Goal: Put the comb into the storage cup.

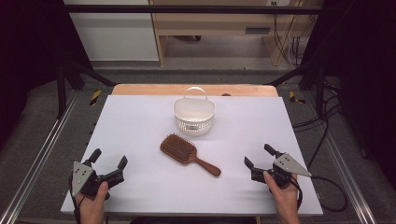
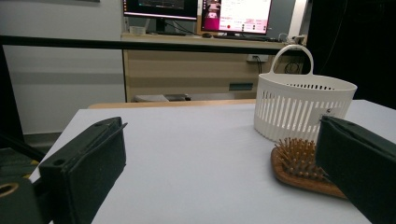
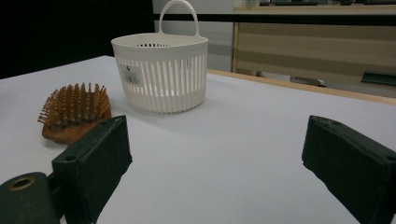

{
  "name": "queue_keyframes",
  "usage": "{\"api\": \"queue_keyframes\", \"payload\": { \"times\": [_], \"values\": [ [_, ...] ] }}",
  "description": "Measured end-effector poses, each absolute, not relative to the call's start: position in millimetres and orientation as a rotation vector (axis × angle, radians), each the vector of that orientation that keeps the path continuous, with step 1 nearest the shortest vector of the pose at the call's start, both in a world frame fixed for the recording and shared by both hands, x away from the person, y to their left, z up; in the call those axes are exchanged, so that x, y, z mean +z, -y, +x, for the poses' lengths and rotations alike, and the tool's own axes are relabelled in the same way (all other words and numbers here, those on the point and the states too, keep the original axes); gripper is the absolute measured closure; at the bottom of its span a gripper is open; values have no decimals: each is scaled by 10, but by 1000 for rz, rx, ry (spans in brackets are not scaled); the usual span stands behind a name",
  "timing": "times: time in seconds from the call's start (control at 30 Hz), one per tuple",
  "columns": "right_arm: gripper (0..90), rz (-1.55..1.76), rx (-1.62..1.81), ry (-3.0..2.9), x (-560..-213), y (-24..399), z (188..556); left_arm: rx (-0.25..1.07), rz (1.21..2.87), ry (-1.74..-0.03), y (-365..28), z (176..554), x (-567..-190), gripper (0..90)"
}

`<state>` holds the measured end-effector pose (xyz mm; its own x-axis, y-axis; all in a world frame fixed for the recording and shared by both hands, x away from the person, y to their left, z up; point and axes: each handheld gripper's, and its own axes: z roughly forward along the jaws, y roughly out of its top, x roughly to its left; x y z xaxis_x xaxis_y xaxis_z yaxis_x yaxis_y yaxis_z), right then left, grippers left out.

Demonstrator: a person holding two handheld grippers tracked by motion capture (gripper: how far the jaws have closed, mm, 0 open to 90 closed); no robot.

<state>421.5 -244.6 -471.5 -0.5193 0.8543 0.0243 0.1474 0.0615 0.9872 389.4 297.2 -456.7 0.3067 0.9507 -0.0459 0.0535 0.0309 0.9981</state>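
The brush [image 1: 189,154] is laid near the middle of the table [image 1: 140,121], between the two grippers and well apart from both. The left gripper [image 1: 109,159] is held at the near left corner, its jaws spread wide with nothing between them. The right gripper [image 1: 259,156] is held toward the near right corner, its jaws likewise parted and empty. The brush is of brown wood, with an oblong paddle head, bristles turned up, and a slim handle pointed toward the near right. A white slotted basket [image 1: 194,114] is set just behind it, toward the far edge.
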Motion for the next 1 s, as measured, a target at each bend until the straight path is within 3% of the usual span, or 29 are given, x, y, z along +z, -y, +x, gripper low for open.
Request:
{"api": "queue_keyframes", "payload": {
  "times": [0.67,0.9,1.0],
  "values": [
    [62,996,1506,-1733,-4709,2412,4220,860,1450,-987,-2820,3916,-4472,14],
    [57,975,1498,-1738,-4698,2405,4229,861,1556,-956,-2640,4044,-4323,14],
    [55,940,1492,-1754,-4679,2377,4227,790,1607,-956,-2533,4191,-4277,15]
  ]
}}
